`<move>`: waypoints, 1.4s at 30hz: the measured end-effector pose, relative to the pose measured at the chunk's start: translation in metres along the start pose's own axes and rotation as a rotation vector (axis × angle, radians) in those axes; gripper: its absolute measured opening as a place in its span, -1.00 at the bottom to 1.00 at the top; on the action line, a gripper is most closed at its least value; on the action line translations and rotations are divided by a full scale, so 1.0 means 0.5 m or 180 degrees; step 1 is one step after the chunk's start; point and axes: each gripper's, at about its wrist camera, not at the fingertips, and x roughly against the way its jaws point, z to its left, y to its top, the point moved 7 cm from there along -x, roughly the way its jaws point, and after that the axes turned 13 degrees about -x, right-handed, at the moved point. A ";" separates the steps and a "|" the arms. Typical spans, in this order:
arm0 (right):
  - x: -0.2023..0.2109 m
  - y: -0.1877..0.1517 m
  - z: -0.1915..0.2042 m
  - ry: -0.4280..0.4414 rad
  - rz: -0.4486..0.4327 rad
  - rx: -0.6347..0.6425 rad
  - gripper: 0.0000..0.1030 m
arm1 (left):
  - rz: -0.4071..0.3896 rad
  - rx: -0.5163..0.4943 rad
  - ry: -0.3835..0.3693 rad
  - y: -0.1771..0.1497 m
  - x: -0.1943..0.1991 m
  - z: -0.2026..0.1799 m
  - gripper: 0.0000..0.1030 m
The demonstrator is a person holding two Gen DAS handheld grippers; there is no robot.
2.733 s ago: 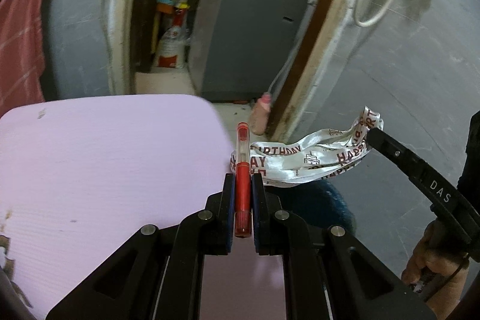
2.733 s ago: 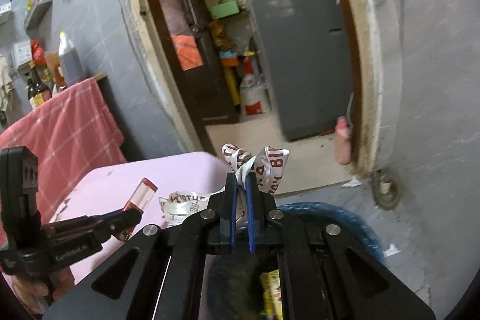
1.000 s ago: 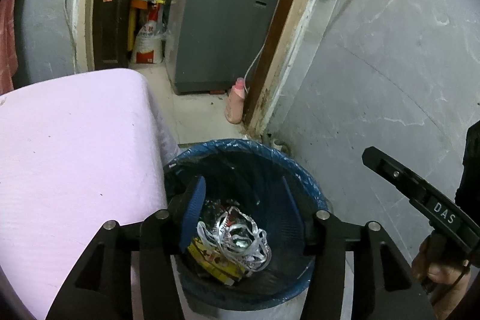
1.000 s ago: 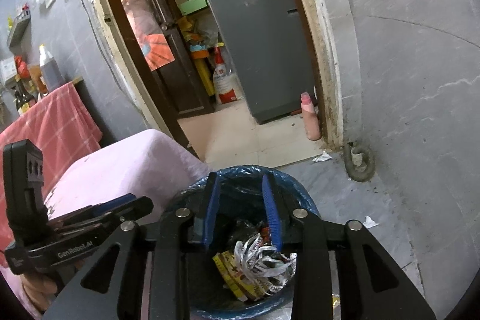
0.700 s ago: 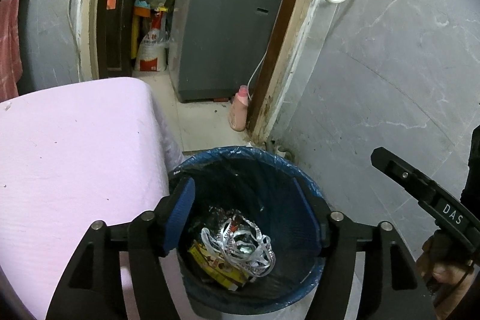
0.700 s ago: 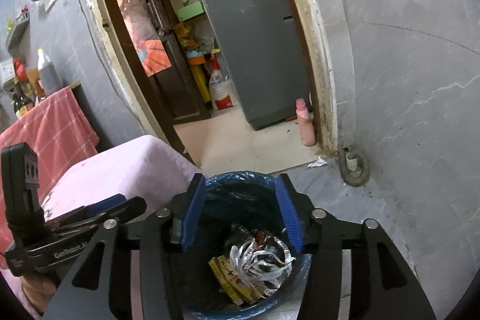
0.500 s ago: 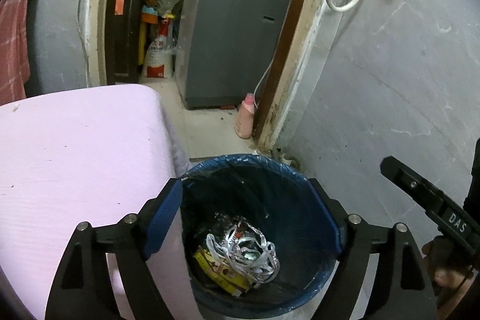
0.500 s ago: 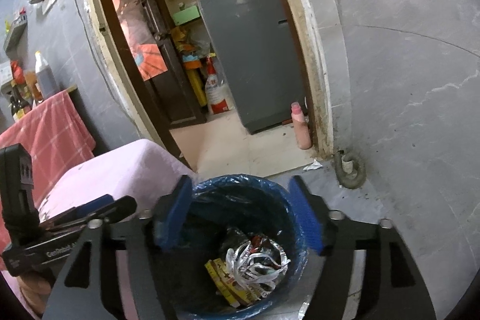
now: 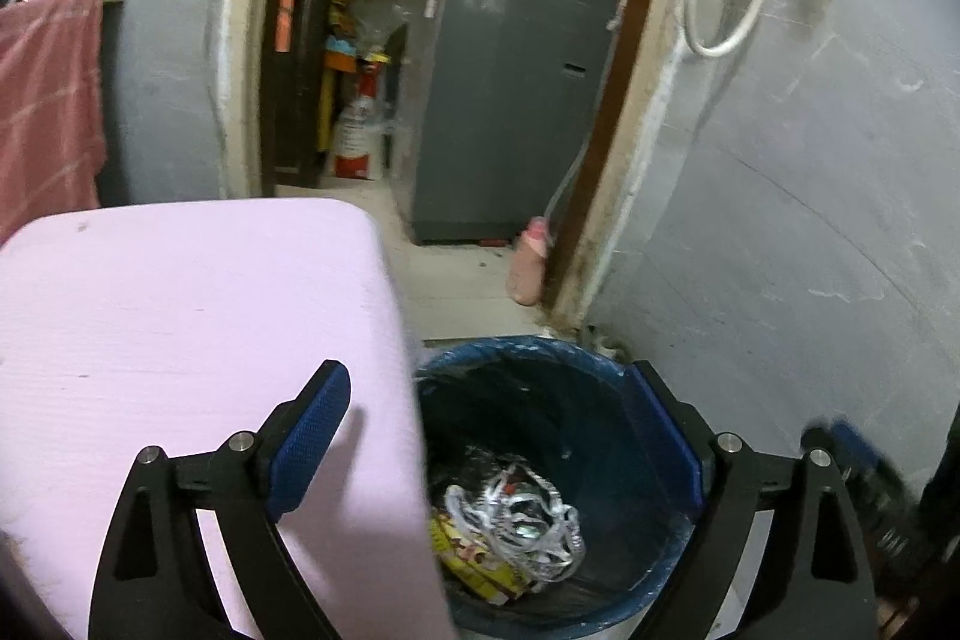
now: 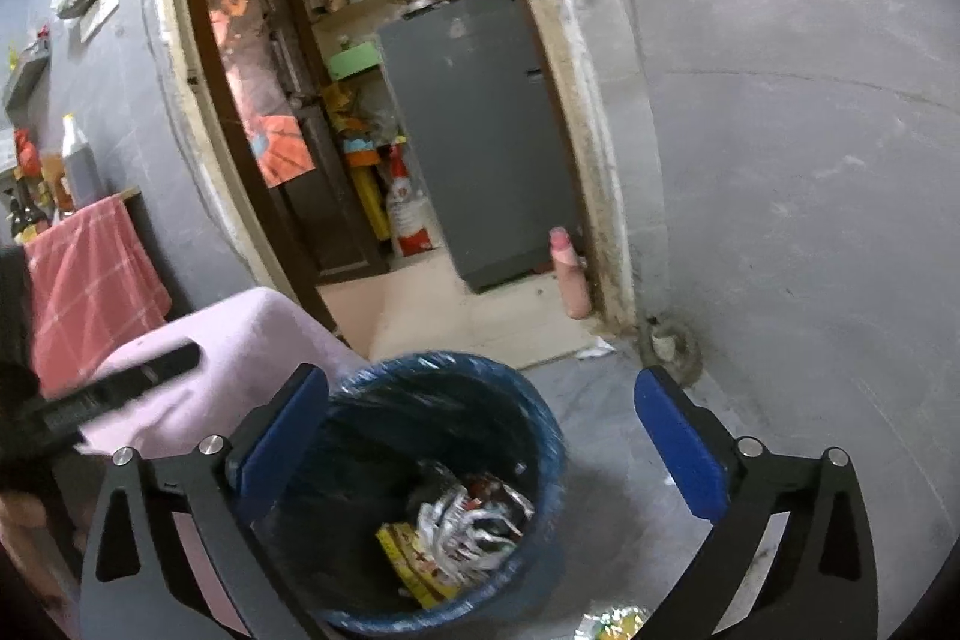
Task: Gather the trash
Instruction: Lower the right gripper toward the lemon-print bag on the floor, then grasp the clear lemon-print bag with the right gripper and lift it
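Note:
A blue trash bin [image 9: 606, 358] [image 10: 540, 412] with a dark liner stands on the floor beside the pink table [image 9: 180, 316]. Inside it lie the crumpled white ribbon [image 9: 516, 514] [image 10: 456, 520] and a yellow wrapper [image 9: 474, 562] [image 10: 408, 556]. My left gripper [image 9: 492, 436] hovers above the bin and the table's edge, its jaws opening wide with nothing between them. My right gripper [image 10: 480, 436] hangs over the bin too, its jaws opening wide and empty. The left gripper's finger [image 10: 120, 382] shows blurred at the left of the right wrist view. The red pen is not visible.
A doorway behind the bin leads to a grey appliance [image 9: 510, 100] [image 10: 480, 130] and shelves. A pink bottle [image 9: 528, 262] [image 10: 567, 274] stands by the door frame. A red checked cloth [image 10: 90, 280] hangs at the left. Grey wall fills the right side. A scrap of wrapper [image 10: 606, 625] lies on the floor.
Both grippers' jaws have spread much wider over the bin. The ribbon and the pen, held earlier, are out of the jaws; the ribbon lies in the bin. Both views have shifted slightly.

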 end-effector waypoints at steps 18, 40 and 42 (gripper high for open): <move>-0.193 -0.485 -0.425 -0.1239 0.1440 -0.1209 1.00 | 0.0274 -0.0226 -0.0133 -0.060 -0.016 -0.063 0.72; -0.319 -0.707 -0.556 -0.1672 0.1920 -0.1016 0.13 | 0.0250 -0.0481 -0.0180 -0.084 -0.056 -0.097 0.72; -0.322 -0.718 -0.559 -0.1678 0.1948 -0.1030 0.03 | 0.0263 -0.0489 -0.0180 -0.085 -0.054 -0.097 0.72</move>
